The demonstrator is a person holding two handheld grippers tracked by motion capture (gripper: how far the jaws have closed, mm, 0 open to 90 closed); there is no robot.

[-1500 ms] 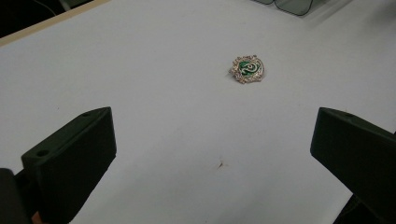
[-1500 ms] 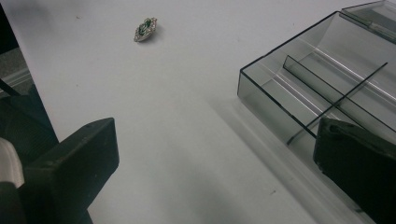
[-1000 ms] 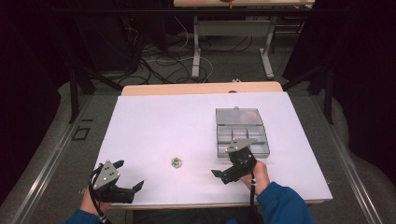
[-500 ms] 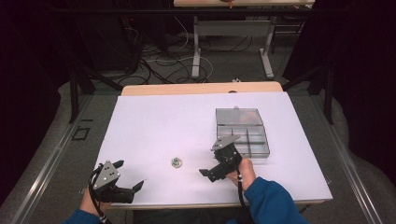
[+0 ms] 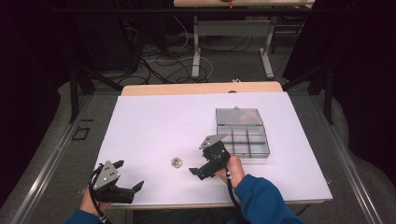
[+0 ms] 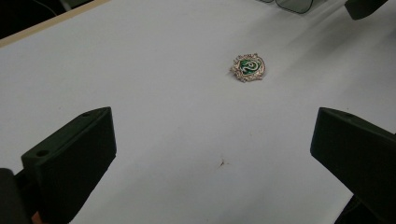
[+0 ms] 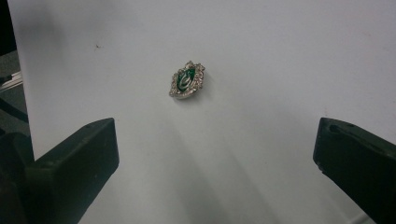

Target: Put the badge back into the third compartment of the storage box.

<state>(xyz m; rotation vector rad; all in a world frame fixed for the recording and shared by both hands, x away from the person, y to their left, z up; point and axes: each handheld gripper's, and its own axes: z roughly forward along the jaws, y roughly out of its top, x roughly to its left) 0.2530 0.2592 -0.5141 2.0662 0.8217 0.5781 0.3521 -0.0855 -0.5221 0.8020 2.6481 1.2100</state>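
Note:
A small silver badge with a green centre (image 5: 177,162) lies on the white table top (image 5: 154,126), in front of both grippers. My left gripper (image 5: 128,175) rests near the front left edge, open and empty, with the badge (image 6: 248,68) well beyond its jaws. My right gripper (image 5: 199,158) hovers just right of the badge and points left at it. It is open too, and the badge (image 7: 187,80) sits ahead of the gap, a little left of centre. Nothing is held between either pair of jaws.
A clear plastic box with several compartments (image 5: 243,133) stands open to the right of my right gripper, its lid lying flat behind it. A wooden table edge (image 5: 201,87) runs along the back. Cables and table legs cover the floor beyond.
My right gripper has moved left from beside the box to close beside the badge. The left gripper and the badge have stayed where they were.

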